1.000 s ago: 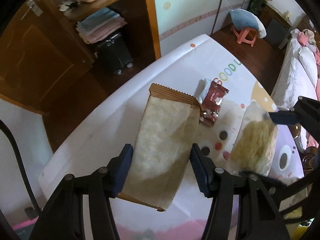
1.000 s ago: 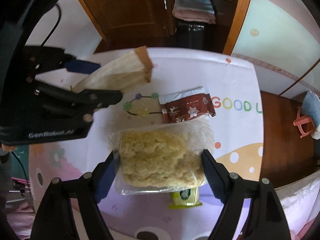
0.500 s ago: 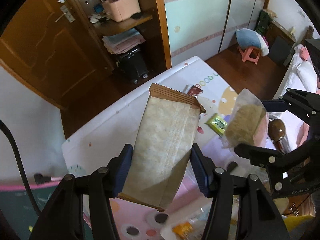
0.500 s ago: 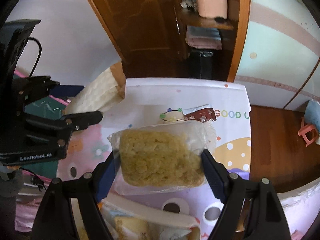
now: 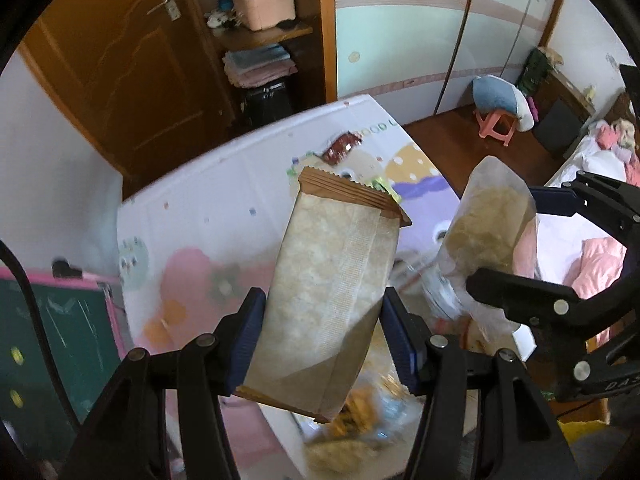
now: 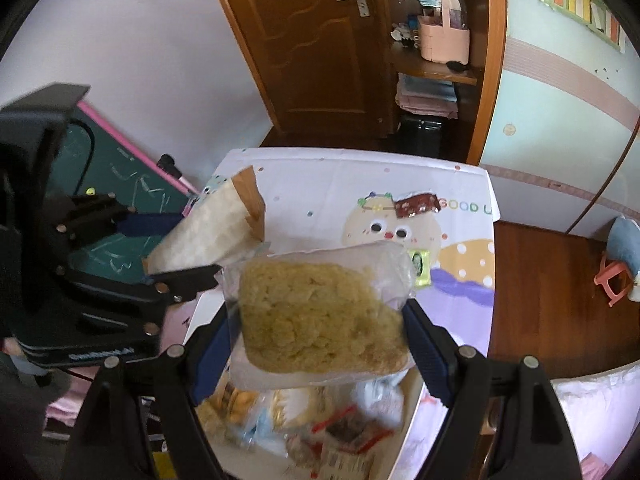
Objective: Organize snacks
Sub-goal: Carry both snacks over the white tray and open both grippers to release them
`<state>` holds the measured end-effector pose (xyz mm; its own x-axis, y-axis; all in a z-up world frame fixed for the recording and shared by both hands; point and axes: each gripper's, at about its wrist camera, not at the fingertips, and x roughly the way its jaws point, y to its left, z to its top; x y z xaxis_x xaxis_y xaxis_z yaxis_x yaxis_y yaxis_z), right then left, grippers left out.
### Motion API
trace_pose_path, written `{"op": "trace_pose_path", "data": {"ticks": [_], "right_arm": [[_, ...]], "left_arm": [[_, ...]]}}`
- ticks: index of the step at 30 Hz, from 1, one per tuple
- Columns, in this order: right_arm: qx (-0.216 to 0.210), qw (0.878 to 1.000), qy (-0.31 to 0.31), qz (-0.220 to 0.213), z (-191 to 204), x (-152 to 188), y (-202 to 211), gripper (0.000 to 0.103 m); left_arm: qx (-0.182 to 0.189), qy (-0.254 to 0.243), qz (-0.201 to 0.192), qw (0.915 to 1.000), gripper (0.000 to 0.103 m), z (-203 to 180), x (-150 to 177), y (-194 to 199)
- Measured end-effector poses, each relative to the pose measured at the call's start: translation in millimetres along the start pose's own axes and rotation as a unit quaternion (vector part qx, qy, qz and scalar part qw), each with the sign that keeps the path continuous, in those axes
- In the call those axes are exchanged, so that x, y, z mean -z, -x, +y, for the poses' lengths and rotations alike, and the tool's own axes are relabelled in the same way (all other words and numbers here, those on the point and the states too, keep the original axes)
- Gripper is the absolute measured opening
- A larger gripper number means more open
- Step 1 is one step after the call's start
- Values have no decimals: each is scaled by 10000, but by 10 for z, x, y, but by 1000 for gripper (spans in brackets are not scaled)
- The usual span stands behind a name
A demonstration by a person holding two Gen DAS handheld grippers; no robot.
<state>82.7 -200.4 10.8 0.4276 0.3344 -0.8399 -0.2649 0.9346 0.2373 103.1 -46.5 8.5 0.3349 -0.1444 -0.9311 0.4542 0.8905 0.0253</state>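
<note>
My left gripper [image 5: 326,334] is shut on a tan paper snack packet [image 5: 332,280], held high above the white cartoon-print table [image 5: 224,184]. My right gripper [image 6: 320,344] is shut on a clear bag of yellow noodle-like snack [image 6: 320,316], also raised; it also shows in the left wrist view [image 5: 484,232]. The paper packet shows at the left of the right wrist view [image 6: 216,232]. A red wrapper [image 6: 416,205] and a small green packet [image 6: 420,266] lie on the table. A blurred pile of mixed snacks [image 6: 320,424] lies under both grippers.
A green chalkboard with a pink frame [image 6: 120,168] stands left of the table. A wooden door [image 6: 304,40] and a shelf with a pink basket [image 6: 442,36] are behind it. A pink stool [image 5: 496,128] and a bed [image 5: 592,168] are on the right.
Both grippers have risen and pulled back toward the table's near end, each still holding its snack. The snack pile has come into view below them.
</note>
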Motion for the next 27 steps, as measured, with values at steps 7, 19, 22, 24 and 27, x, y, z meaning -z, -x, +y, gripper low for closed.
{"op": "trace_pose_path", "data": {"ticks": [7, 19, 22, 24, 27], "right_arm": [[182, 9997, 46, 138, 95, 425, 78, 81], [478, 9976, -29, 498, 143, 814, -27, 81], [539, 9970, 26, 559, 201, 863, -55, 81], [583, 9964, 46, 608, 226, 878, -78, 81], [570, 9961, 60, 673, 266, 907, -102, 81]], "left_arm": [[-27, 400, 13, 9992, 57, -193, 581, -44], [-140, 859, 124, 9961, 57, -304, 1065, -231], [-163, 892, 172, 9957, 57, -316, 1115, -267], [-172, 925, 192, 9954, 57, -318, 1142, -284], [-187, 935, 190, 9953, 57, -309, 1167, -284]]}}
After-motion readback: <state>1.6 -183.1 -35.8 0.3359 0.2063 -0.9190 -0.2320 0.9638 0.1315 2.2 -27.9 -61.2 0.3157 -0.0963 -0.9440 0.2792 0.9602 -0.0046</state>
